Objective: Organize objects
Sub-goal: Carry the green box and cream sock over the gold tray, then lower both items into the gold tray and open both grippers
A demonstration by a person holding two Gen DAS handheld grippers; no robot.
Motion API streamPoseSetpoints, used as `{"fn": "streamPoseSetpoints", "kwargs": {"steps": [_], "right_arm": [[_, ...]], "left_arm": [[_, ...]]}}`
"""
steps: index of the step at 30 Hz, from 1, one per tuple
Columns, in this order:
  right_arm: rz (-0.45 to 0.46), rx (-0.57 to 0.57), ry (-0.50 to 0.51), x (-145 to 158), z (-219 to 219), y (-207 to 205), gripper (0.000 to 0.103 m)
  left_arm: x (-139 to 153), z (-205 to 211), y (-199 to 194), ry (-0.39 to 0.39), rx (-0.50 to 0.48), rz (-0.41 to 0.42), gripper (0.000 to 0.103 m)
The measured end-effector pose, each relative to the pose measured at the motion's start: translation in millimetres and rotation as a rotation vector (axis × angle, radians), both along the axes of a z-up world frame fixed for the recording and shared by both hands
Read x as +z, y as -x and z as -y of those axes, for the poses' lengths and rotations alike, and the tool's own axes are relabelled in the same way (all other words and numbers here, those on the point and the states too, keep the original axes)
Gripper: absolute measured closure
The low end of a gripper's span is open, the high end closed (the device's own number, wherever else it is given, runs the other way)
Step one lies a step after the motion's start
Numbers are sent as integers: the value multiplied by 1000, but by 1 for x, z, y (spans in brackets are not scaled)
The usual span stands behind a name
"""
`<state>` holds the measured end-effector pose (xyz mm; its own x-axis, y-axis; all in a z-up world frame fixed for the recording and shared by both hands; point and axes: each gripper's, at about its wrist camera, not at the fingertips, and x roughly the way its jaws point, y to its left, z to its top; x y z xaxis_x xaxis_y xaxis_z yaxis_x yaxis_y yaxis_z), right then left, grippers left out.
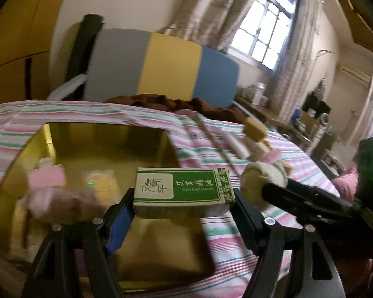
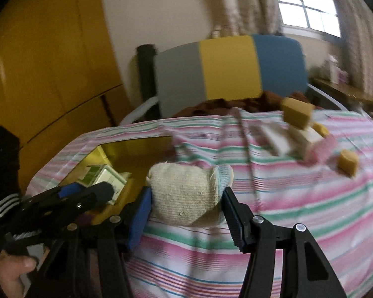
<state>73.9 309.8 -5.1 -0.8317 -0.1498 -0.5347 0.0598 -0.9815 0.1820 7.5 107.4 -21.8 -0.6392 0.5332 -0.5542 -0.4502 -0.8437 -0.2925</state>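
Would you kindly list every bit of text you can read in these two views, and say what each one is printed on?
"TSAO ESSENTIAL OIL": small white print on the green and white box held in the left tool.
Large Chinese characters above that line on the same box: present, but I cannot read them reliably.
The same box in the right wrist view: print too blurred to read.
No other text is legible.

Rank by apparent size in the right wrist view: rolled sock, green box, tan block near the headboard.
1. rolled sock, though nearest the camera
2. green box, partly hidden
3. tan block, comparable to the box; unsure

Bright window (image 1: 263,24), curtains (image 1: 298,57), yellow wardrobe (image 2: 44,57)
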Motion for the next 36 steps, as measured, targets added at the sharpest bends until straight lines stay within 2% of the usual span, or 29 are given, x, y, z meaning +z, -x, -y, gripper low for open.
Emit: {"fn": "streamPoseSetpoints", "kwargs": {"steps": [6,15,19,21,28,36], "right_arm": [[32,109,-78,-2,48,26,45],[85,127,-77,-8,74,63,43],[76,122,-105,-5,81,66,40],[71,114,-84,-4,80,65,35],[60,87,-30,-4,67,51,32],[58,73,-13,-6,56,39,32]], "left_arm": [[-24,23,13,54,19,82,28],[-48,29,15,110,7,130,28],[-50,30,14,122,8,130,28],[-50,30,13,130,11,129,28],[-41,26,7,192,57,78,20],[-18,38,6,155,126,26,20]]}}
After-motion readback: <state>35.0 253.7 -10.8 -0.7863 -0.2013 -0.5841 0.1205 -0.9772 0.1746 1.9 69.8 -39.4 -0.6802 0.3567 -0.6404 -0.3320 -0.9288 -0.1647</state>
